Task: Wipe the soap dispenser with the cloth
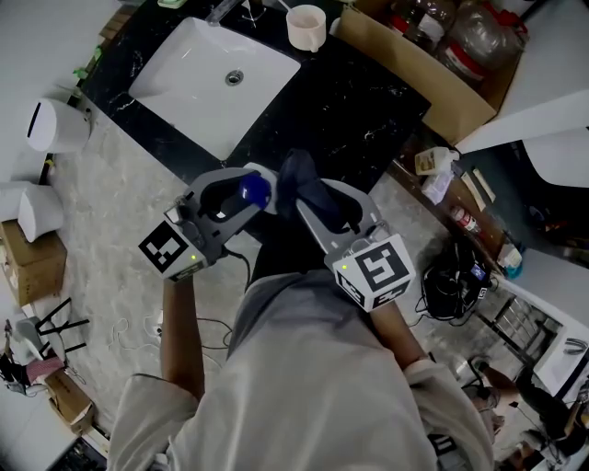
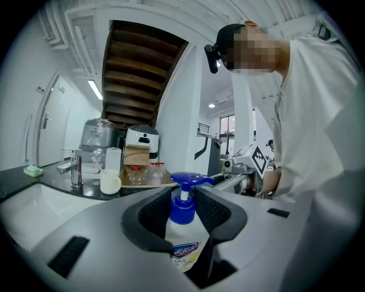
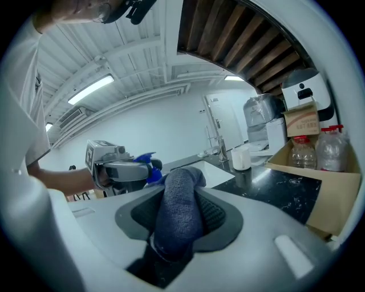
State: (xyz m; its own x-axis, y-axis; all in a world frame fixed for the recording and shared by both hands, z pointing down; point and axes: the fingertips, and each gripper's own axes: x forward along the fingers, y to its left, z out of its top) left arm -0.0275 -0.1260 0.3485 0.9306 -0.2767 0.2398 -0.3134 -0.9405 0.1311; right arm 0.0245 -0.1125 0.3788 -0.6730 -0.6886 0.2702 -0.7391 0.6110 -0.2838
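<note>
My left gripper is shut on the soap dispenser, a white bottle with a blue pump and a printed label, held upright between the dark pads. A dark blue cloth is bunched in my right gripper, which is shut on it. Both are held in the air in front of the person, just off the counter's near edge. The cloth's free end hangs right beside the pump; I cannot tell if they touch. The right gripper view shows the left gripper with the blue pump close to the cloth's left.
A black marble counter holds a white sink with a tap, a cream mug and a cardboard tray of plastic bottles. White bins stand at the left on the pale floor, and clutter lies at the right.
</note>
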